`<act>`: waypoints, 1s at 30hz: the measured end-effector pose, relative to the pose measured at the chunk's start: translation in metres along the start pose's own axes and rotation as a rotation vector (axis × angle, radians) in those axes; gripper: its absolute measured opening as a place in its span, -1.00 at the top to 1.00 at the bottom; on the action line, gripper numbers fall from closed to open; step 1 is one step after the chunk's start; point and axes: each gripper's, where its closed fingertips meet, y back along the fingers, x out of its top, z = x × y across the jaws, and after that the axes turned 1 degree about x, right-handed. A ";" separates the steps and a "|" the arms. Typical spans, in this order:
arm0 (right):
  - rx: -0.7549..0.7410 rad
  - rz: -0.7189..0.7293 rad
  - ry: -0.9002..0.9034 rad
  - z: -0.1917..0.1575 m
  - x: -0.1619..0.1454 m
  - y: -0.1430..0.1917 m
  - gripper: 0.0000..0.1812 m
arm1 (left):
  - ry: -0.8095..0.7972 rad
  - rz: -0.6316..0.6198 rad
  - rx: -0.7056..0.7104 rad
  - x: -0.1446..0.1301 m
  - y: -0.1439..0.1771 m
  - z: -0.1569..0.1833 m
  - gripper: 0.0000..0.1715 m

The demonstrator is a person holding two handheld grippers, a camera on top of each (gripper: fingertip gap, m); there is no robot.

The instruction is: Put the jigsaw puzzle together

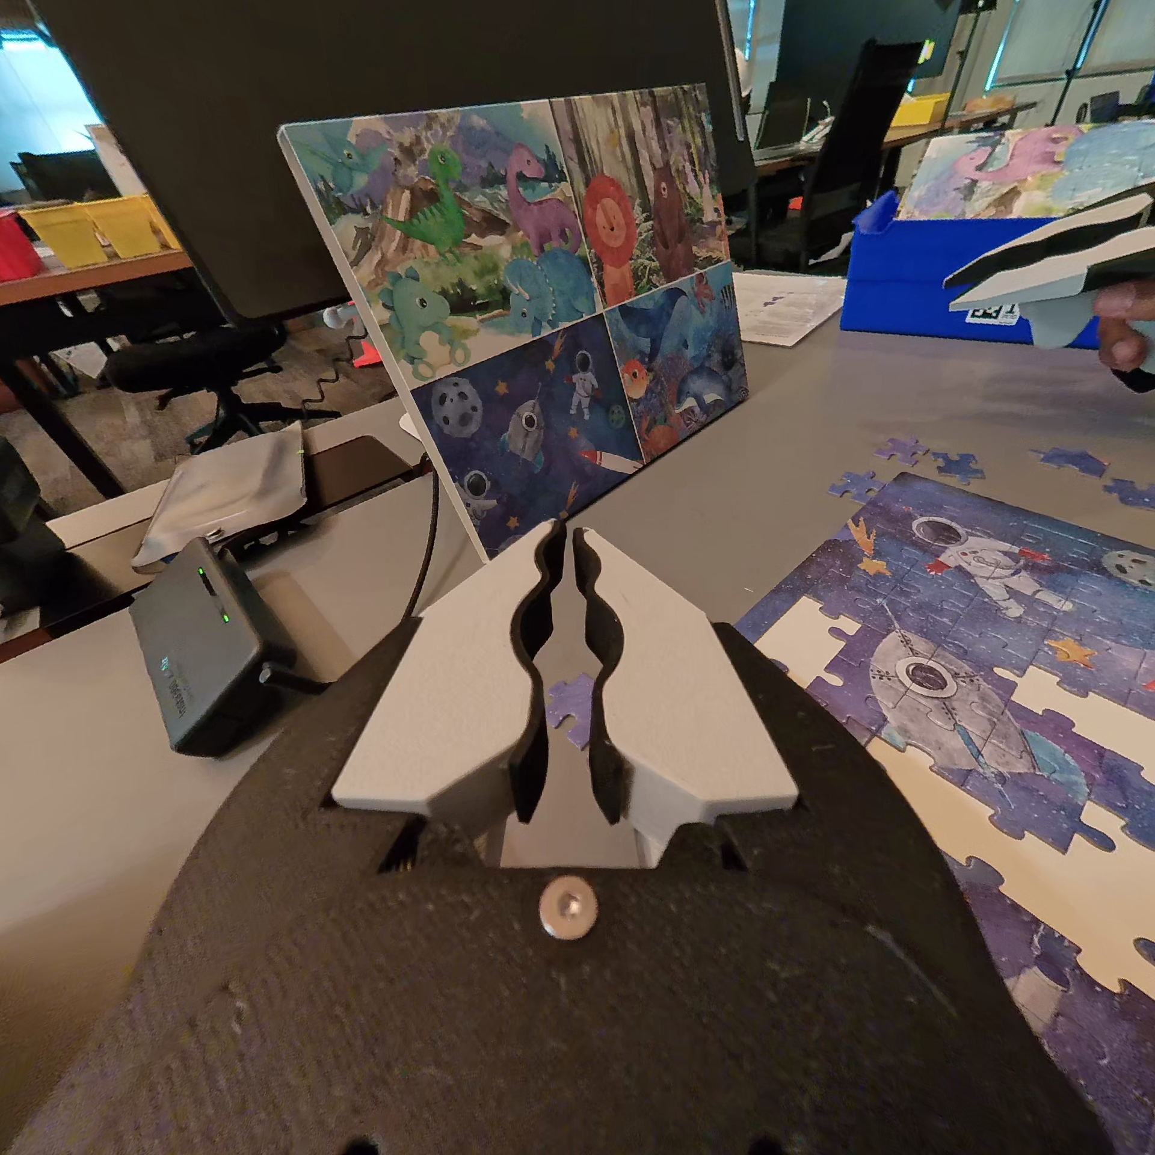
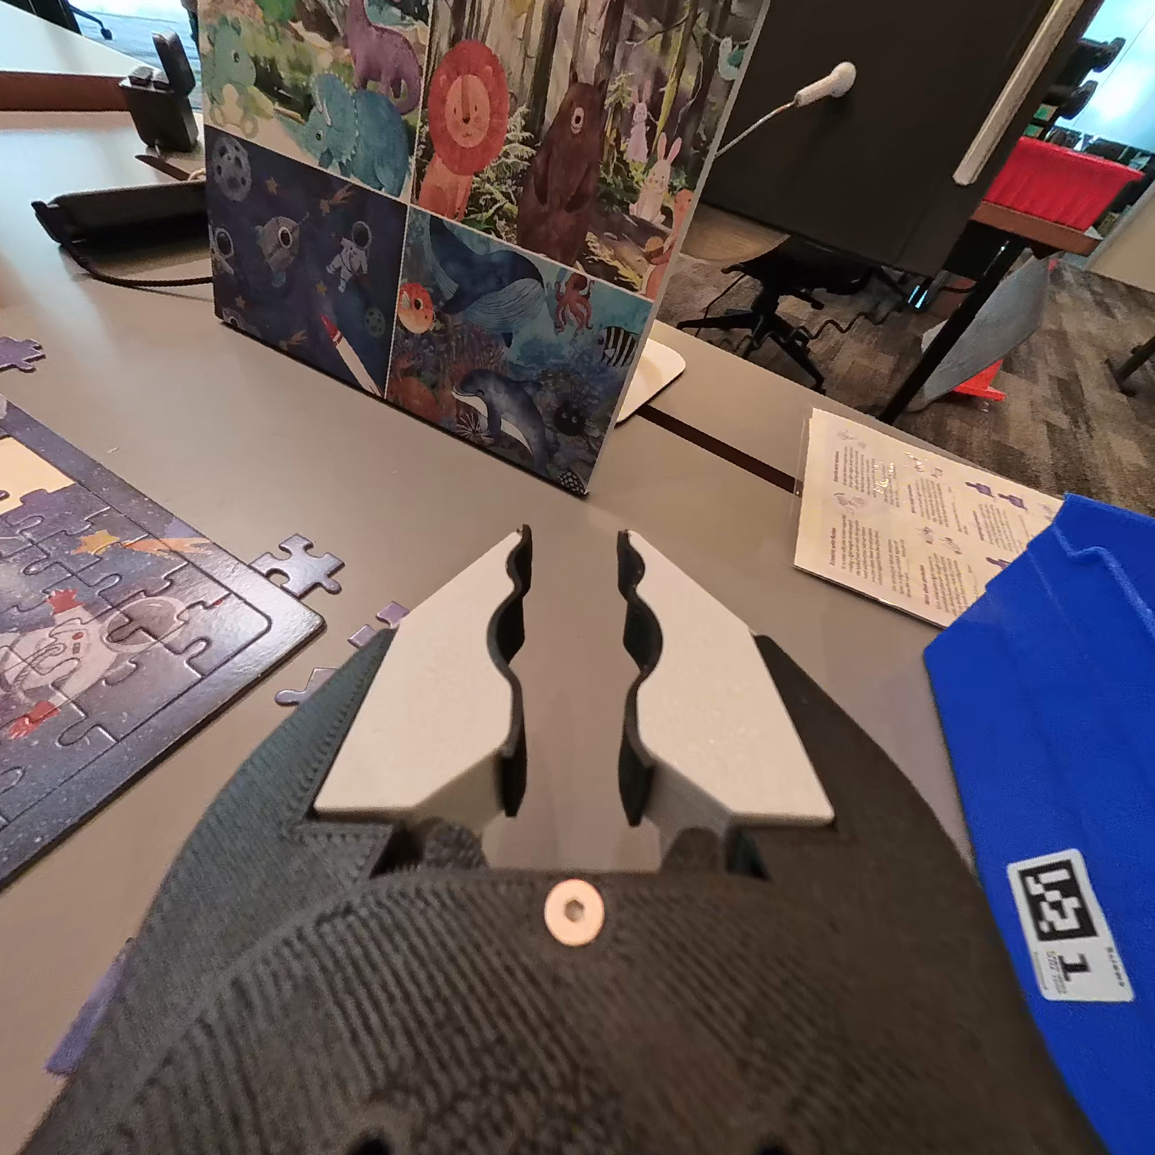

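The space jigsaw (image 1: 975, 631) lies flat on the grey table, partly filled, with cream bare gaps (image 1: 794, 631). It also shows at the left of the right wrist view (image 2: 156, 562). My left gripper (image 1: 567, 539) hovers left of the puzzle with its jaws nearly closed around a purple puzzle piece (image 1: 572, 706), which shows in the gap between the pads. My right gripper (image 2: 572, 537) is open and empty above bare table to the right of the puzzle. It also shows in the left wrist view (image 1: 962, 284), held by a hand (image 1: 1119, 325). Loose purple pieces (image 1: 900, 450) (image 2: 300, 562) lie by the puzzle's edges.
An upright picture board (image 1: 531, 312) (image 2: 437, 219) of four scenes stands behind the puzzle. A blue bin (image 1: 894, 281) (image 2: 1062, 719) is at the right, with a printed sheet (image 2: 894, 519) beside it. A black box with green lights (image 1: 200, 644) and a cable sit at the left. My right fingertips sit around 35 centimeters from my left ones. The space jigsaw (image 1: 975, 631) sits 20 centimeters or so from the ends of my left fingers.
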 end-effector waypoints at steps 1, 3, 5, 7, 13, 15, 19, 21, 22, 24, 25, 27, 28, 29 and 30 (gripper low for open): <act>-0.003 -0.001 0.002 0.001 0.000 0.001 0.71 | -0.002 -0.001 -0.003 0.000 0.000 0.001 1.00; -0.003 -0.006 0.022 0.003 0.002 0.005 0.67 | -0.010 -0.004 -0.005 0.000 -0.001 0.003 1.00; 0.074 -0.006 0.076 -0.007 0.006 0.015 0.54 | -0.022 -0.008 -0.003 0.000 -0.001 0.003 1.00; 0.184 -0.005 0.113 -0.021 0.009 0.031 0.51 | -0.035 -0.006 0.005 0.000 0.000 0.003 1.00; 0.427 0.013 0.103 -0.051 -0.015 0.073 0.64 | -0.037 -0.028 0.007 -0.006 -0.003 0.000 0.99; 0.475 -0.076 0.084 -0.057 -0.042 0.083 0.58 | -0.050 -0.039 0.005 -0.009 -0.004 0.002 0.99; 0.495 -0.137 0.121 -0.065 -0.068 0.089 0.40 | -0.059 -0.059 0.001 -0.017 -0.008 0.004 1.00; 0.519 -0.178 0.143 -0.066 -0.075 0.084 0.38 | -0.064 -0.044 -0.002 -0.015 -0.009 0.007 1.00; 0.540 -0.205 0.154 -0.067 -0.079 0.081 0.36 | -0.073 -0.044 0.003 -0.015 -0.009 0.007 1.00; 0.598 -0.269 0.174 -0.071 -0.090 0.076 0.34 | -0.102 -0.043 0.012 -0.015 -0.010 0.009 1.00; 0.626 -0.308 0.187 -0.072 -0.096 0.074 0.32 | -0.120 -0.040 0.019 -0.014 -0.010 0.010 1.00; 0.677 -0.342 0.198 -0.075 -0.100 0.069 0.29 | -0.167 -0.031 0.031 -0.013 -0.009 0.012 1.00; 0.701 -0.346 0.202 -0.077 -0.099 0.066 0.28 | -0.193 -0.020 0.041 -0.011 -0.009 0.013 1.00; 0.725 -0.350 0.206 -0.079 -0.099 0.064 0.29 | -0.216 -0.011 0.055 -0.010 -0.008 0.013 1.00; 0.744 -0.352 0.218 -0.080 -0.098 0.063 0.31 | -0.236 -0.009 0.068 -0.009 -0.009 0.013 1.00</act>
